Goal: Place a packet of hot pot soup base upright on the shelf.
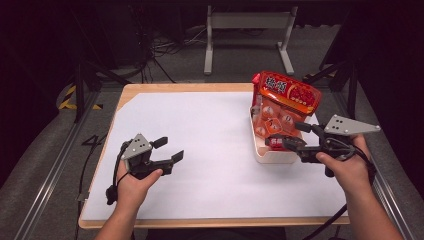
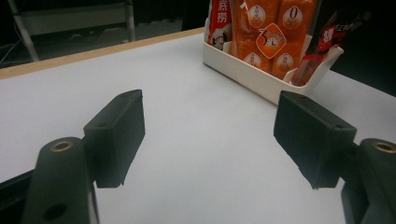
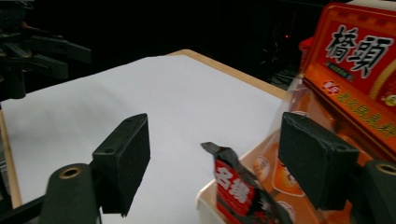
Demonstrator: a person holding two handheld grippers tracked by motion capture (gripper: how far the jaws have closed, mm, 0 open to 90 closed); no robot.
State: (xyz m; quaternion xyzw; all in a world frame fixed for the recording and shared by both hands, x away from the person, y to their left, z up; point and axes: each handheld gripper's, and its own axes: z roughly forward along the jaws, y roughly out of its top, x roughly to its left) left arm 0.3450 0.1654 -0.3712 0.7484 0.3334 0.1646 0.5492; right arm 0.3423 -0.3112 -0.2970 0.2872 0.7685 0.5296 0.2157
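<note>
The left hand [image 1: 131,187] held the left gripper [image 1: 170,150] low, its jaws wide apart with nothing between them. The right hand [image 1: 347,167] held the right gripper [image 1: 296,136] level, its jaws wide apart too.

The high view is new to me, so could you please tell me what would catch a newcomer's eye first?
First comes the big orange-red snack bag standing in a cream tray at the table's right side, bright against the white sheet. A small dark red packet stands at the tray's near end, just in front of the open right gripper. The left gripper hangs open over bare sheet at the left.
</note>
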